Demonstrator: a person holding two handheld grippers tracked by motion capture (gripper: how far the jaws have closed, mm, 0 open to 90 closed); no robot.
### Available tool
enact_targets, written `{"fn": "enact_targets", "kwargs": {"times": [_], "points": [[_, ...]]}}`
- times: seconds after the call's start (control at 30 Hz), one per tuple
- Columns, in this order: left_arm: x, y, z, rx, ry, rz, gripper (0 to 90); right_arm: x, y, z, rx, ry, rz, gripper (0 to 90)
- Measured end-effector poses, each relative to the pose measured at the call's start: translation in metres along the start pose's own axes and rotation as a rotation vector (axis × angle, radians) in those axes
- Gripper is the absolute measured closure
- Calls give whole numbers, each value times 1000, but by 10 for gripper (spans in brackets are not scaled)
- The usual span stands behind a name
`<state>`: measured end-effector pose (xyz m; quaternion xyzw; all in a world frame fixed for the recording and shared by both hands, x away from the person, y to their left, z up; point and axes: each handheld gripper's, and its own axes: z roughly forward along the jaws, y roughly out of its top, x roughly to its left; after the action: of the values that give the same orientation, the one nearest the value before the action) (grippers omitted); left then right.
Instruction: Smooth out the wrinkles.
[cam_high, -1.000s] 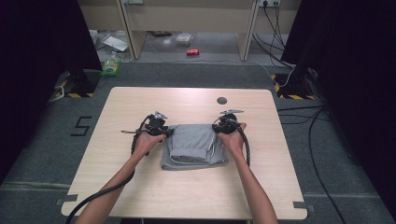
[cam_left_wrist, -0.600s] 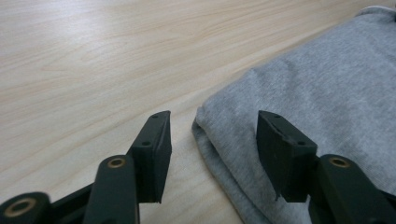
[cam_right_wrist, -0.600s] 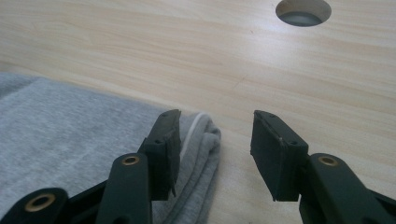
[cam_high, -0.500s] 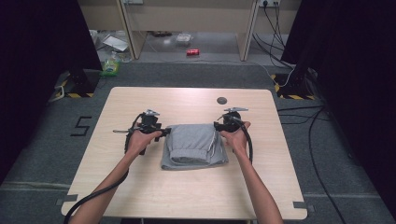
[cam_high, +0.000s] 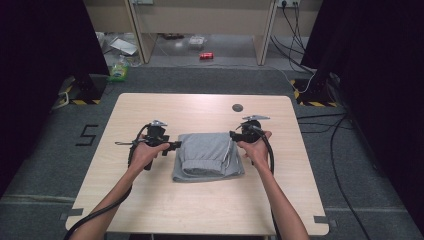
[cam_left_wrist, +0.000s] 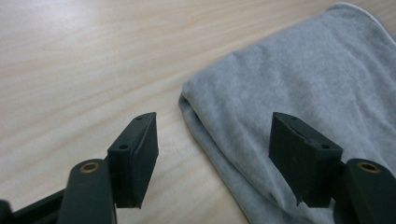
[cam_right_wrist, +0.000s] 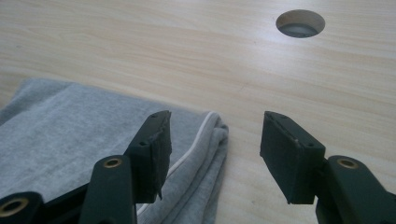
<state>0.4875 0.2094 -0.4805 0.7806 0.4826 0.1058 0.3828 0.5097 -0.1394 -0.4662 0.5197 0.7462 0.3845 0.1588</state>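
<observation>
Releasing: both grippers had just been opening their jaws, with nothing pinched between them.
Left gripper (cam_high: 172, 145): jaws wide, at the left edge of the folded grey garment (cam_high: 209, 156).
Right gripper (cam_high: 233, 135): jaws wide, at its far right corner.
Garment: flat at the middle of the table (cam_high: 200, 210).
Advice: lift straight away, so that no fold gets dragged.
Containers: none on the table.

folded grey garment (cam_left_wrist: 299, 93) runs off frame.

Grey carpet floor (cam_high: 210, 80), dark curtains (cam_high: 45, 45), wooden desk (cam_high: 200, 15) behind.
</observation>
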Motion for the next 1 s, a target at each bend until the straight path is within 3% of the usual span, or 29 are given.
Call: {"fn": "enact_targets", "kwargs": {"times": [0.27, 0.57, 1.0], "points": [[-1, -9, -11, -9, -22, -34, 240, 5, -2, -11, -1, 27, -13, 408], [-8, -20, -26, -31, -34, -37, 164, 9, -10, -21, 5, 50, -31, 392], [-18, -42, -44, -39, -59, 7, 158, 14, -30, -41, -6, 80, -50, 390]]}}
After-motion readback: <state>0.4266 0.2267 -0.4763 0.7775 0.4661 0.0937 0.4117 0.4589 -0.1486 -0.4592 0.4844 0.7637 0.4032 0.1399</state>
